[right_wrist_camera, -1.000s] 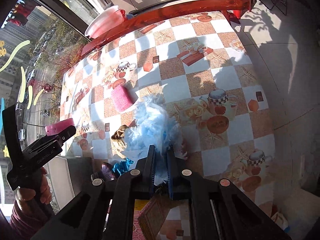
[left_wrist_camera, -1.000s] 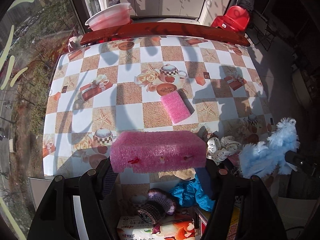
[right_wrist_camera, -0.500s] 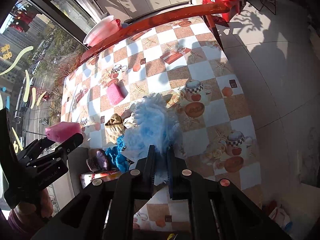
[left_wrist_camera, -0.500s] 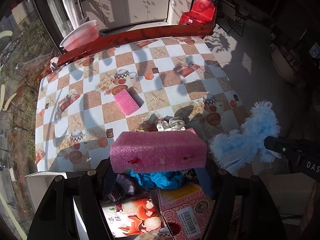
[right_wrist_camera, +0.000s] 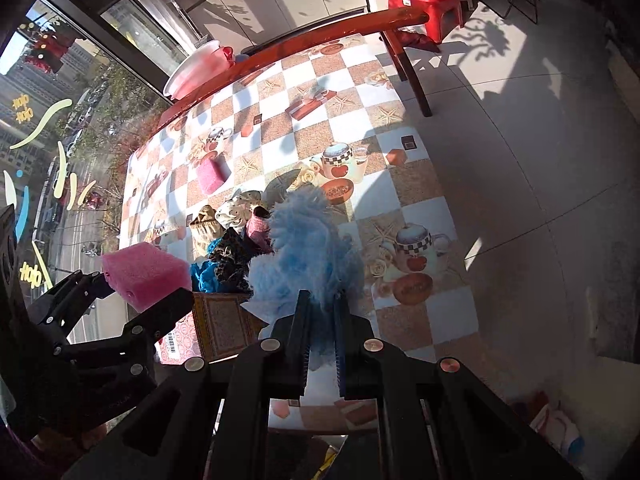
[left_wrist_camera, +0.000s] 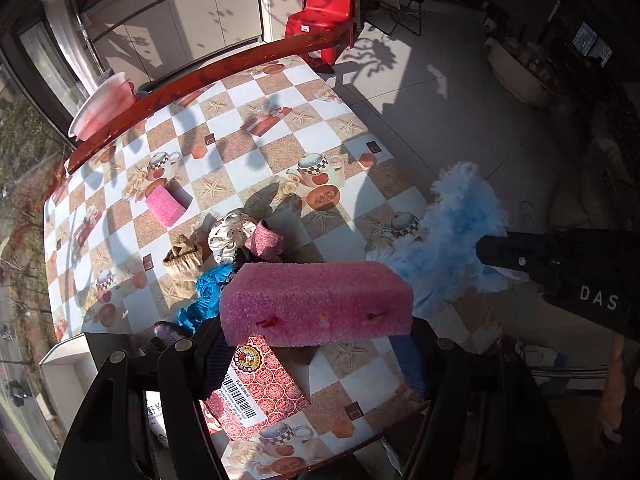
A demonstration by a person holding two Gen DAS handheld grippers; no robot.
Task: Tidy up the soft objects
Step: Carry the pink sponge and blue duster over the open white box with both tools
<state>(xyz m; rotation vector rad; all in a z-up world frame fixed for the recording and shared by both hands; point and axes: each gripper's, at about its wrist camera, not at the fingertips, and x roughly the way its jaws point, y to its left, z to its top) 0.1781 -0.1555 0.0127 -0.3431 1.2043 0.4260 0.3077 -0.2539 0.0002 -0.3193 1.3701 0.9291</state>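
Left gripper (left_wrist_camera: 316, 344): jaws spread wide and pinching the large pink sponge (left_wrist_camera: 316, 304) by its two ends, holding it in the air above the near edge of the surface.
Right gripper (right_wrist_camera: 322, 312): jaws pressed nearly together on the blue fluffy duster (right_wrist_camera: 308, 248), whose plume rises above the near right part of the surface.
Both grippers together: in the left view the right gripper (left_wrist_camera: 560, 264) comes in from the right side with the duster (left_wrist_camera: 452, 240) just beside the sponge; in the right view the left gripper (right_wrist_camera: 132, 300) and the sponge (right_wrist_camera: 144, 276) sit low on the left.
Below the sponge: a red patterned box (left_wrist_camera: 260, 388) with a barcode lies on the surface.
Soft pile: just beyond the box, a blue cloth (left_wrist_camera: 204, 300), a tan knitted piece (left_wrist_camera: 182, 260), a white dotted fabric (left_wrist_camera: 230, 232) and a pink knitted piece (left_wrist_camera: 266, 244) lie bunched together.
Small pink sponge (left_wrist_camera: 165, 205): alone, further back and left of the pile.
Surface (left_wrist_camera: 280, 148): checkered cloth printed with teapots and starfish.
Beyond the surface: red chair (left_wrist_camera: 324, 12).
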